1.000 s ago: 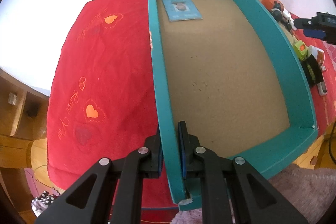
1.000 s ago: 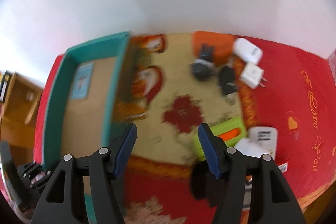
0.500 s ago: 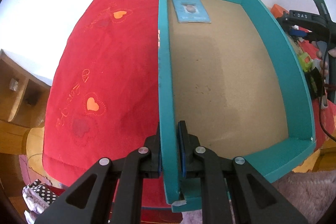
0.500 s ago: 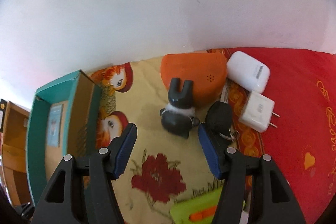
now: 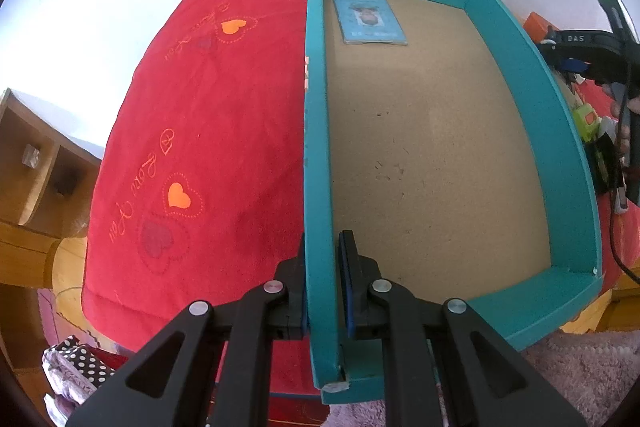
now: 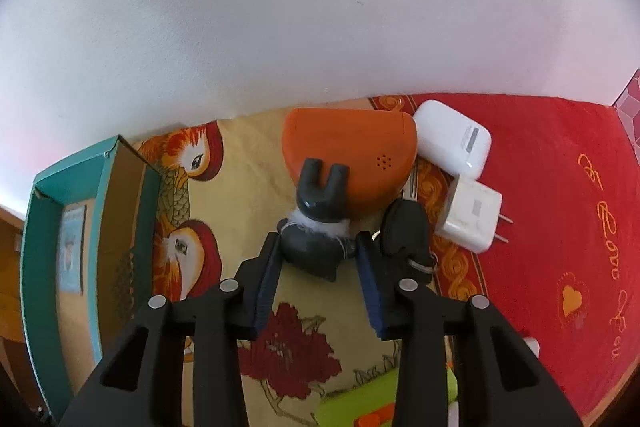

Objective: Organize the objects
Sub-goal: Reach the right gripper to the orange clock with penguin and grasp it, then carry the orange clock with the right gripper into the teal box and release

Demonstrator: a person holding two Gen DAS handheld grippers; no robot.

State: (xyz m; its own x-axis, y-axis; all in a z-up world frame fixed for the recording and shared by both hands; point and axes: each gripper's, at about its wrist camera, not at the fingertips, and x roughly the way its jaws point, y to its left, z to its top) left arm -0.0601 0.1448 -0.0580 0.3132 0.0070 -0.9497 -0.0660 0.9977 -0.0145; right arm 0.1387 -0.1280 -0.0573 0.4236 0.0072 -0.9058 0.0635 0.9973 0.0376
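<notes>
a: where is the left gripper [image 5: 323,287]?

b: clamped on the near stretch of the left wall of the teal cardboard box with a brown floor [image 5: 316,163], one finger outside the wall and one inside, pressed together on it. the box sits on the red cloth with orange hearts and stitched writing [image 5: 208,147], toward its middle.

a: anything in the box?

b: one light blue card in a clear sleeve [image 5: 370,18], lying flat in the far left corner of the box floor.

a: and the right gripper [image 6: 318,281]?

b: it points down over the yellow cloth printed with red flowers and orange fish [image 6: 224,227]. its jaws are closing around a small dark grey figure with two upright ears and a white fluffy collar [image 6: 316,227]. the figure is between the blue pads; the left pad looks right at its side, the right pad just beside it, so i cannot call it gripped.

a: what lies around it?

b: an orange rounded plastic case [image 6: 352,155] touches the figure's ears from behind. a white oblong case [image 6: 454,141] lies just right of the orange one, near the far edge. a white plug adapter with two metal pins [image 6: 472,215] lies nearer, on the red cloth, and a black key fob on a ring [image 6: 406,231] sits between it and the figure. a lime green object with an orange part [image 6: 360,403] lies at the near edge.
</notes>
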